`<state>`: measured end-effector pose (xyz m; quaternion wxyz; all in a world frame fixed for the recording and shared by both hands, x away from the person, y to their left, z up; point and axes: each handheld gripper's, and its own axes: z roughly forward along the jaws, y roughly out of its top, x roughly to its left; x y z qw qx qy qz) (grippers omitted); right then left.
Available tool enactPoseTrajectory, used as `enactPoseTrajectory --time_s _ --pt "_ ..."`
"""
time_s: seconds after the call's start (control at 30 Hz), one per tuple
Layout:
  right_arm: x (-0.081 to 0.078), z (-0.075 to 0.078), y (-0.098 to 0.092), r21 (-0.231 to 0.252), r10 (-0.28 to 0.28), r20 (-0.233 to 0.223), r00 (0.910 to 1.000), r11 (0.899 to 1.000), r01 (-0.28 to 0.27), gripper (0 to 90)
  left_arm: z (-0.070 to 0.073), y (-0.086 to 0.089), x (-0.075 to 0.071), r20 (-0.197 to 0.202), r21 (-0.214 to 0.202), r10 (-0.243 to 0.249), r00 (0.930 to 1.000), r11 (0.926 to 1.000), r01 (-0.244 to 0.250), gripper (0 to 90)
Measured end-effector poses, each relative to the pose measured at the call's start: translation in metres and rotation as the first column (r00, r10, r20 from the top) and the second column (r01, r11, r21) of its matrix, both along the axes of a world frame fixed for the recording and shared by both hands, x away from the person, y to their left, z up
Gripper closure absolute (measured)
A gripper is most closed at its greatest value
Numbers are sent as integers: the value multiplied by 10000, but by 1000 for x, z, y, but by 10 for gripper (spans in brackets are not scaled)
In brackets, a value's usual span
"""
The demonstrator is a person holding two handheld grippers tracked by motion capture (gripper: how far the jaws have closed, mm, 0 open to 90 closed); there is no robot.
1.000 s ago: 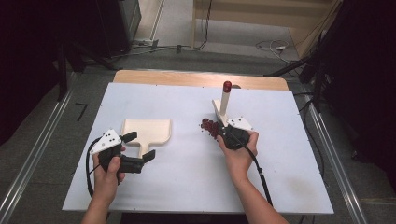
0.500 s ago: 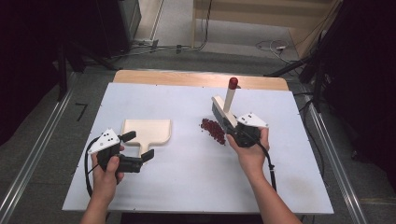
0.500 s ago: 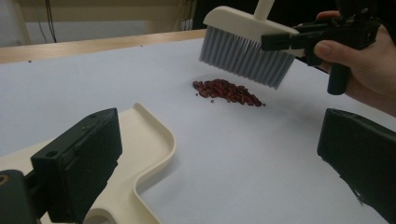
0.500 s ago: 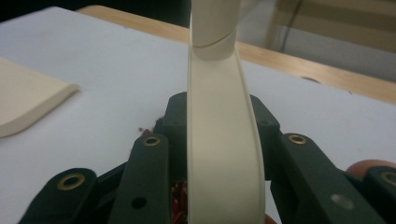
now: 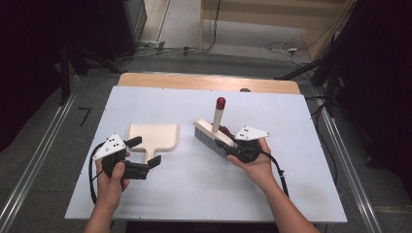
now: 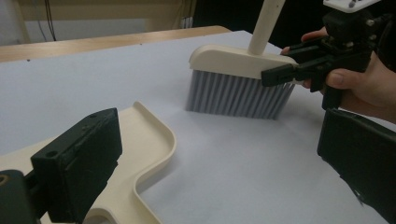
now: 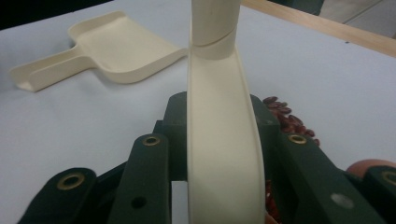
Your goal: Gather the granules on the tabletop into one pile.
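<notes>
High view: right gripper (image 5: 228, 147) jaws clamp the brush (image 5: 214, 136); left gripper (image 5: 144, 155) rests level, jaws apart.

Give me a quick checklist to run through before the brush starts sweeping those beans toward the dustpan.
1. Right claw shut on the brush: ok, the jaws pinch its cream back.
2. Bristles down on the table: ok in the left claw's view.
3. Beans on the far side of the brush from the dustpan: ok, so a sweep toward the pan should push them.
4. Dustpan mouth facing the brush: not ok, it opens toward the table's far edge.
5. Left claw gripping the dustpan handle: not ok, the jaws are open around it.
6. Path between brush and dustpan free: ok.
</notes>
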<state>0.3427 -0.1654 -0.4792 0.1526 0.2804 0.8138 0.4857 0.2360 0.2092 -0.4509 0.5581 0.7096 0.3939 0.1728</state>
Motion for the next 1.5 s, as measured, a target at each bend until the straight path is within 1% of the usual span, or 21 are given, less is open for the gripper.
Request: enactPoseTrajectory --time_s 0.07,0.17,0.33,0.43,0.57,0.63,0.73,0.8,0.9,0.97,1.03,1.13,1.17,1.2,1.23,1.3,1.33,1.37,1.43,1.47,1.5 --pt "6 -1 -5 77 -239 -86 9997 9997 239 656 -1 0 0 -21 -26 -16 10000 10000 16 3" --pt "11 -2 -12 115 -390 -106 9992 9992 392 656 -1 1 1 -10 -31 -6 10000 10000 6 3" --pt "14 -1 -14 -119 -541 81 9985 9985 542 656 0 1 0 -3 -94 41 10000 9999 -41 3" --pt "14 0 -14 -145 -615 95 9981 9980 617 656 0 0 0 -14 -8 18 10000 10000 -18 3" --pt "15 1 -16 -12 -762 38 9971 9971 762 656 0 0 1 -35 3 14 10000 10000 -14 3" --pt "14 3 -17 58 -732 33 9973 9973 732 656 0 0 1 -26 -27 17 10000 10000 -17 3" --pt "12 9 -18 312 -688 64 9976 9972 686 656 0 1 1 -28 -17 21 10000 10000 -21 3" --pt "11 15 -19 438 -695 168 9974 9967 688 656 0 1 1 -40 -5 42 10000 10000 -42 3" --pt "9 21 -21 516 -649 179 9977 9966 639 656 0 1 1 -31 -22 21 10000 10000 -21 3" --pt "8 21 -21 539 -459 -14 9989 9975 459 656 -1 1 1 -40 -12 13 10000 10000 -14 3" --pt "6 18 -17 456 -213 -253 9995 9987 224 655 -1 0 1 -49 -35 27 10000 10000 -27 3" --pt "5 11 -9 -101 17 -325 9995 9999 -20 656 0 0 1 -48 -18 9 10000 10000 -9 3" --pt "6 9 -7 -236 -19 -319 9995 9997 11 655 0 0 1 -46 -29 2 10000 10000 -2 3" --pt "8 7 -8 -213 -46 -258 9997 9998 40 655 0 0 1 -36 -50 7 10000 10000 -7 3" --pt "9 7 -9 -193 -195 -311 9993 9996 189 655 0 0 1 -31 -51 1 10000 10000 -1 3" --pt "13 7 -12 -273 -530 -232 9983 9983 523 656 0 1 1 -44 -63 -7 10000 10000 7 3" --pt "14 7 -14 -122 -546 -291 9981 9984 543 656 0 1 0 -56 -67 14 10000 10000 -14 3" --pt "14 9 -16 21 -543 -320 9980 9985 544 656 0 1 0 -39 -159 15 10000 9999 -16 3" --pt "10 16 -19 336 -600 -211 9980 9976 607 655 1 2 -2 31 -217 40 10000 9998 -39 3" --pt "6 20 -21 585 -729 -186 9972 9956 738 655 2 2 -3 62 -111 105 9999 9999 -104 3" --pt "2 25 -23 778 -996 -102 9950 9919 1001 655 2 2 -4 98 -78 158 9998 9998 -157 3"
